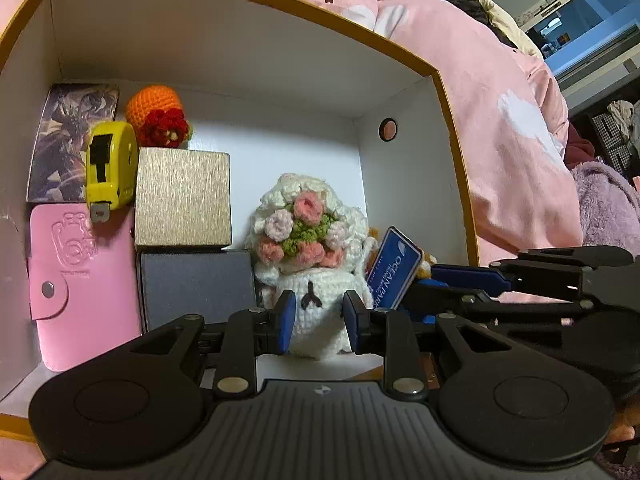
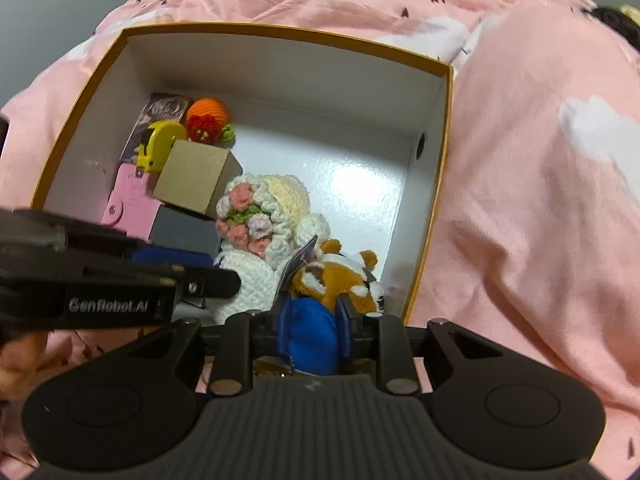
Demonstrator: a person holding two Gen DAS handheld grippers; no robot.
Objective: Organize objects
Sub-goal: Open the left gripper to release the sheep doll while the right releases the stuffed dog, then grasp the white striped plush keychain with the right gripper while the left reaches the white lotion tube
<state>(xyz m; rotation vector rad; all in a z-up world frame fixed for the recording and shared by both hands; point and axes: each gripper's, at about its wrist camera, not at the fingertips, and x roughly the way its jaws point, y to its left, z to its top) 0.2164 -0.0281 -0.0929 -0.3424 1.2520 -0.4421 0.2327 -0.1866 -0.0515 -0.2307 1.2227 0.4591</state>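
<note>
A white crochet doll (image 1: 310, 248) with a flower wreath stands inside the open yellow-rimmed box (image 1: 240, 60). My left gripper (image 1: 319, 322) is shut on the doll's white body. My right gripper (image 2: 312, 320) is shut on the blue body of a brown plush animal (image 2: 340, 276) with a blue tag (image 1: 394, 268), held at the box's near right, beside the doll (image 2: 256, 224). The right gripper shows at the right of the left wrist view (image 1: 520, 280).
Along the box's left side lie a pink card holder (image 1: 84, 284), a yellow tape measure (image 1: 110, 168), a gold box (image 1: 184, 198) on a grey box (image 1: 198, 286), an orange crochet ball (image 1: 158, 114) and a dark printed card (image 1: 72, 140). The box sits on pink bedding (image 2: 520, 160).
</note>
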